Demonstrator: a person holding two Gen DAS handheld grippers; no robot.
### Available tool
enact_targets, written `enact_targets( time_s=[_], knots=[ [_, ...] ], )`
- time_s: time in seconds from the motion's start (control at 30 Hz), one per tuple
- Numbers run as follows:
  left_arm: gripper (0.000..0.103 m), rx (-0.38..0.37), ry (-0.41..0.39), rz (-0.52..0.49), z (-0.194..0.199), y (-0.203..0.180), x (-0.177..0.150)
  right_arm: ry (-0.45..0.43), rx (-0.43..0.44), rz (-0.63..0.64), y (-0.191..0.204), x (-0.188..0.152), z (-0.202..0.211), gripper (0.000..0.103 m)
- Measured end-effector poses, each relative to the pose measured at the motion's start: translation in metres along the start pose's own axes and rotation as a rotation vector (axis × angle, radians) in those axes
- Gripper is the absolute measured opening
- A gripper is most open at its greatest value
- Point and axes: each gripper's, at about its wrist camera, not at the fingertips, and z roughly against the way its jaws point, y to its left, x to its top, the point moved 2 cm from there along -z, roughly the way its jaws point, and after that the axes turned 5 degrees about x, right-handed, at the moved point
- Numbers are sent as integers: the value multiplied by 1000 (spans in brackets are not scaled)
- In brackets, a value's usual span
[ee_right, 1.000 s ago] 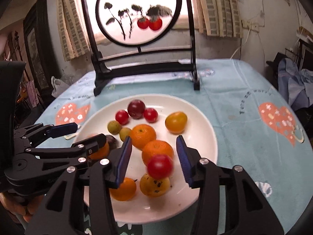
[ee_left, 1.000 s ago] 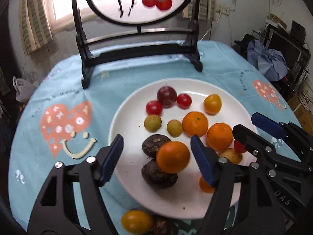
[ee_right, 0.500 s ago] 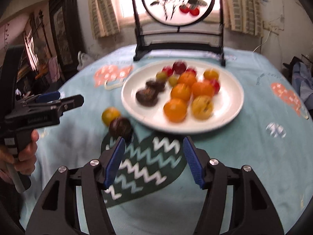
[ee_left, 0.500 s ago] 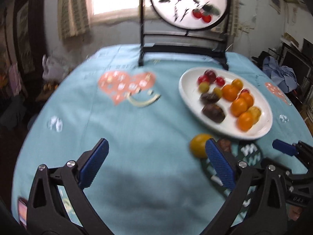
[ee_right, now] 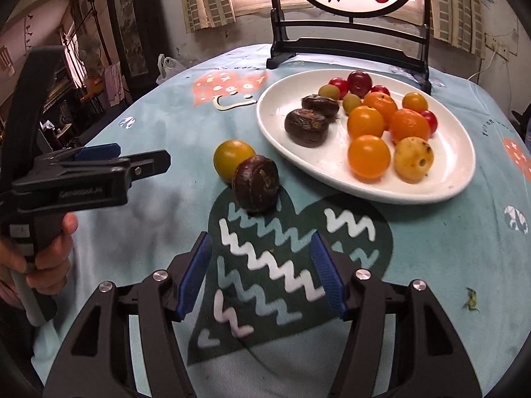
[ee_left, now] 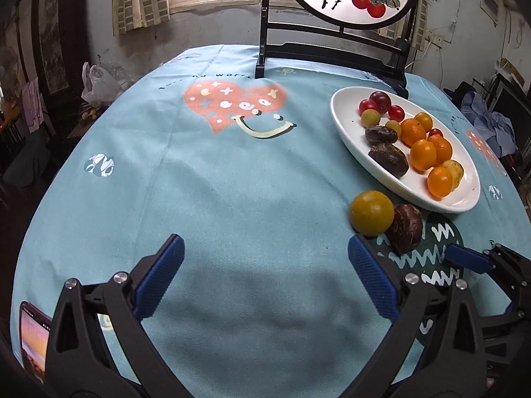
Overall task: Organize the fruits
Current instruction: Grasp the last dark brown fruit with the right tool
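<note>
Jaws apart, phone (ee_left: 32, 343) leftward only

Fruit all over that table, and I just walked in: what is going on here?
A person holds a gripper in each hand and is sorting fruit. Most of it sits on the white plate. A yellow fruit and a dark brown fruit lie touching on the tablecloth beside the plate. The left gripper and right gripper hang over the cloth, jaws open, holding nothing.
</note>
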Motion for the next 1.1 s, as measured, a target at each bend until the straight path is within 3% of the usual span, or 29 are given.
enact_targets(
  time_s=[0.33, 0.77, 0.87, 0.9, 1.1],
  knots=[
    [101, -15, 32, 67, -1, 18, 3, 29, 8, 21, 2, 31, -32, 61],
    [101, -27, 52, 99, -2, 24, 2, 45, -18, 38, -2, 35, -41, 51],
    [101, -24, 54, 96, -3, 24, 2, 45, -34, 50, -2, 35, -41, 40],
    [101, -22, 55, 96, -3, 24, 1, 47, -39, 55, -2, 34, -40, 32],
    [101, -11, 62, 97, -7, 24, 1, 31, 4, 39, -3, 17, -13, 30]
  ],
)
